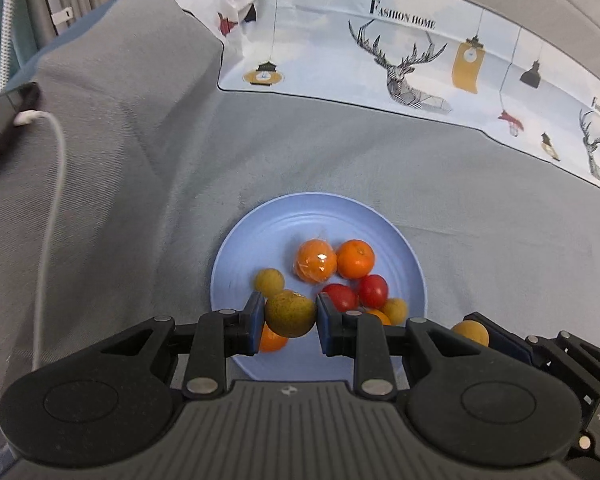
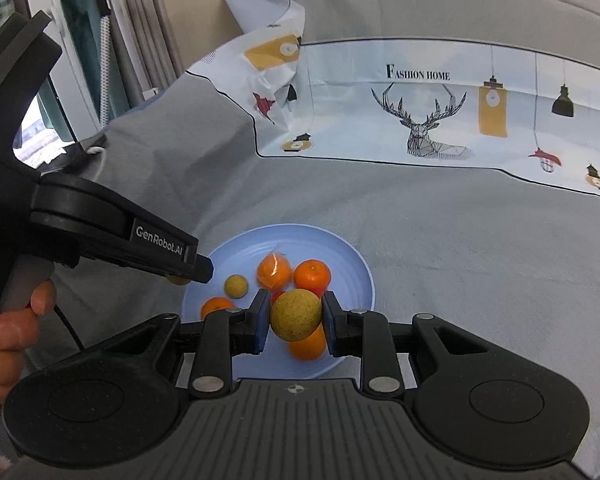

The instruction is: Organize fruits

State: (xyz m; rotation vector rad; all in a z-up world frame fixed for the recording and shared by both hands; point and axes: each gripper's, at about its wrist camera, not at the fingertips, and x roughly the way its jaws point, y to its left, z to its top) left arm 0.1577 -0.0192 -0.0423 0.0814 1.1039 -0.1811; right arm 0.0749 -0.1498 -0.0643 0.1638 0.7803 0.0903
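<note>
**Both claws clamped on fruit above the blue plate**

Our left claw [image 1: 290, 312] is closed partway, its blue pads pressed against either side of a greenish-yellow fruit [image 1: 290, 313] that fills the gap between them. We hold it over the near rim of the blue plate [image 1: 260, 232], just above an orange fruit [image 1: 274, 340] that peeks out beneath the left pad.

Our right claw [image 2: 296, 316] is likewise clamped on a speckled yellow fruit [image 2: 296, 315], both pads touching it, with the fruit raised over the near half of the plate [image 2: 340, 252]. Directly below it lies another orange [image 2: 308, 346].

On the plate we see a wrapped orange [image 1: 316, 260] in clear film touching a bare mandarin [image 1: 355, 259], two red tomatoes [image 1: 374, 290] side by side just in front of them, and a small yellow fruit [image 1: 269, 280] to the left, apart from the oranges. From the left wrist view, the right claw's tip shows at the lower right with its yellow fruit just beside the plate's edge.

The plate sits on a grey cloth [image 1: 140, 200]; whether a bench or a bed lies under it we cannot tell. A printed sheet [image 1: 420, 52] with a deer and the words "Fashion Home" lies behind, and a white cable [image 1: 56, 160] trails down the left.
</note>
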